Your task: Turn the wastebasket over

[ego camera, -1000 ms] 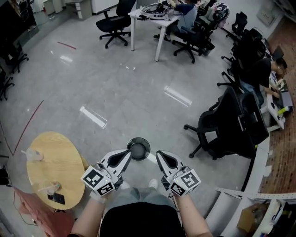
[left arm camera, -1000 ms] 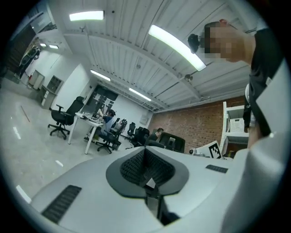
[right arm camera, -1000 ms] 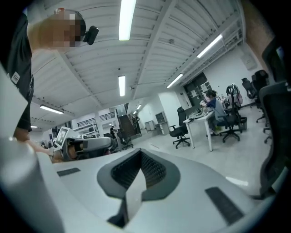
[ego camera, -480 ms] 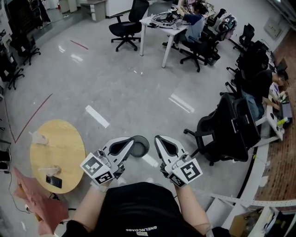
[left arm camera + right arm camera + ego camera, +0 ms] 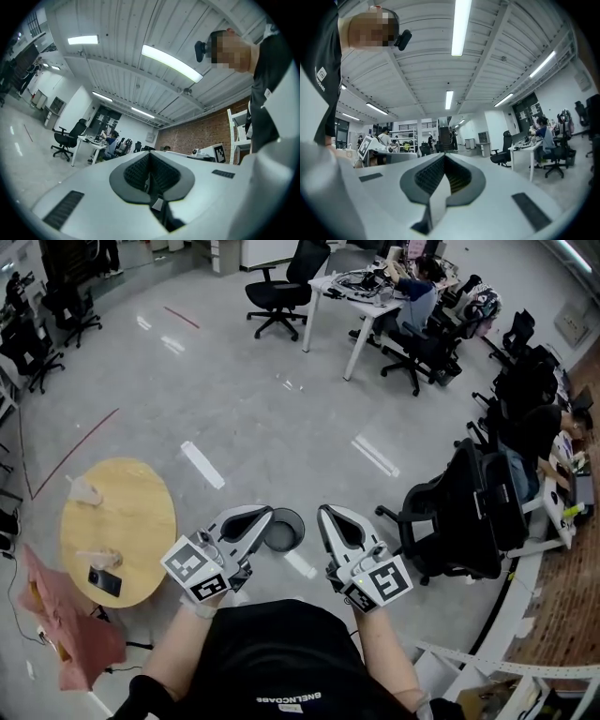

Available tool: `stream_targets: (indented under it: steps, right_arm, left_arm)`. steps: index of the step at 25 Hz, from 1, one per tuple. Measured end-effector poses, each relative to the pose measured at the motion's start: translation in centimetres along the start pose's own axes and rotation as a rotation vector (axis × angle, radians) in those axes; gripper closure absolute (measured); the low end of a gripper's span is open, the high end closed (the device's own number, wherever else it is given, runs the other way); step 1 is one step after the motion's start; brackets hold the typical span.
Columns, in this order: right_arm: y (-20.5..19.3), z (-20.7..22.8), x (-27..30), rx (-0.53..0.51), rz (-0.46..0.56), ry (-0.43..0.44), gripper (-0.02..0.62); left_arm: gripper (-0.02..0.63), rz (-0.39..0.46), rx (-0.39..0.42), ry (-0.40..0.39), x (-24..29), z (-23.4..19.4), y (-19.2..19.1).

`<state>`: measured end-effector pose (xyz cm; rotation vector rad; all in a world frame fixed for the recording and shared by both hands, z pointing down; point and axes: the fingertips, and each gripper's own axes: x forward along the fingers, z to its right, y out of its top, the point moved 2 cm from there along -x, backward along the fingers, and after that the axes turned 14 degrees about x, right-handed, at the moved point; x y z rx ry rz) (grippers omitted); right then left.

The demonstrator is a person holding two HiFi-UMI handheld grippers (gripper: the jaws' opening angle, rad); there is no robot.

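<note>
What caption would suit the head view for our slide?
Left gripper and right gripper, both shut, held above a round black wastebasket on the floor.

Head view looks steeply down; level gripper views share the white desk.

An open-plan office. A wide, glossy grey floor runs to a white desk cluttered with cables, where a person sits working among black swivel chairs. More black office chairs crowd the right side, beside a long white counter. A small round wooden table stands at the left. Overhead, long strip lights run along a ribbed white ceiling. One far wall is bare red brick.
</note>
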<state>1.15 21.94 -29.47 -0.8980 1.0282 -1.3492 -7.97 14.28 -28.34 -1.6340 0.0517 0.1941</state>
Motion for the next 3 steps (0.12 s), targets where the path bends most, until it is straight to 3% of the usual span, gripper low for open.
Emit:
stream_targets:
  steps: [3]
  right_arm:
    - [0.52,-1.34,0.50,-0.003,0.003,-0.002,0.586]
  left_arm:
    - [0.592,0.010,-0.016,0.005,-1.35,-0.37,1.06]
